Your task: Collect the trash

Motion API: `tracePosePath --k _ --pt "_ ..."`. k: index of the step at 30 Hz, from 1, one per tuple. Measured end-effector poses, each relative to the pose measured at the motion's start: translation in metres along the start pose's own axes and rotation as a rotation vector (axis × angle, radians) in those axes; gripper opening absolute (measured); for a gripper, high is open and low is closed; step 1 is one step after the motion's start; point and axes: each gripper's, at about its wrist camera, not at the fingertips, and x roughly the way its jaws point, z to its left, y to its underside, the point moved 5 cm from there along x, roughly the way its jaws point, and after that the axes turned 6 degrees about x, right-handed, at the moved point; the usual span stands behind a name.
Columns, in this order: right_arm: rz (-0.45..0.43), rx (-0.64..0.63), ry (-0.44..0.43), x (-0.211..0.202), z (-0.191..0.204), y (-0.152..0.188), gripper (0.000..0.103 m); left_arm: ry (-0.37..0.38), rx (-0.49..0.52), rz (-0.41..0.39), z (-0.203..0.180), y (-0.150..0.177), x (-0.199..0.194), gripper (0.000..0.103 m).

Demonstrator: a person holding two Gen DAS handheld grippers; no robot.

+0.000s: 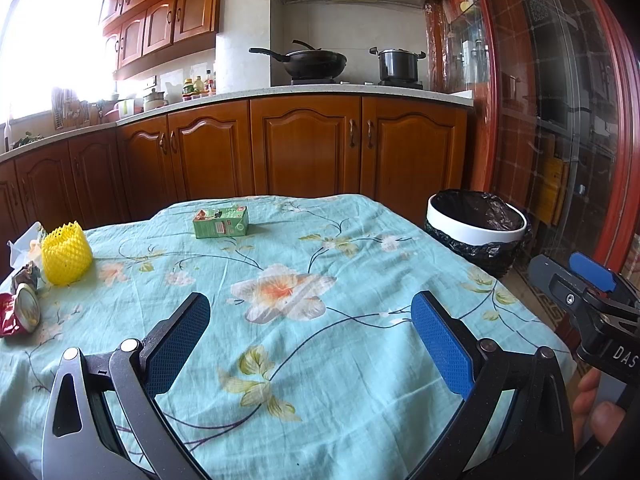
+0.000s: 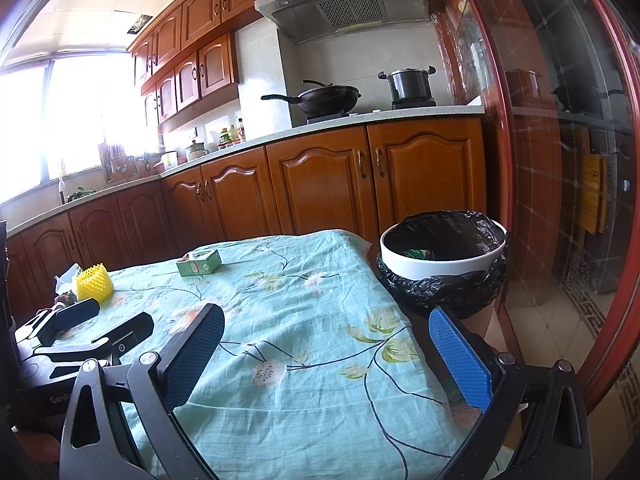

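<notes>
Claws both wide, holding nothing: my left gripper (image 1: 310,336), my right gripper (image 2: 326,344) over tablecloth (image 1: 360,280). Green carton (image 1: 221,222) far edge. Yellow net (image 1: 66,252), crumpled wrapper (image 1: 18,314) left. Bin (image 2: 442,260) beside table, right.

Carton (image 1: 221,222) on table (image 1: 360,280), bin (image 1: 476,228) just beside, right.

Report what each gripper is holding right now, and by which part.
Nothing is held. The left gripper and the right gripper are both open over the tablecloth, with only cloth visible between their pads.
</notes>
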Motion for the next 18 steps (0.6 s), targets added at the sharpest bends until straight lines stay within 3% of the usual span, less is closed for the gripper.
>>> tracePosePath --k 18 --pt "0.009 0.005 -0.006 -0.0005 0.0045 -0.0008 0.103 0.006 -0.004 0.012 0.0034 0.0035 0.0021 0.103"
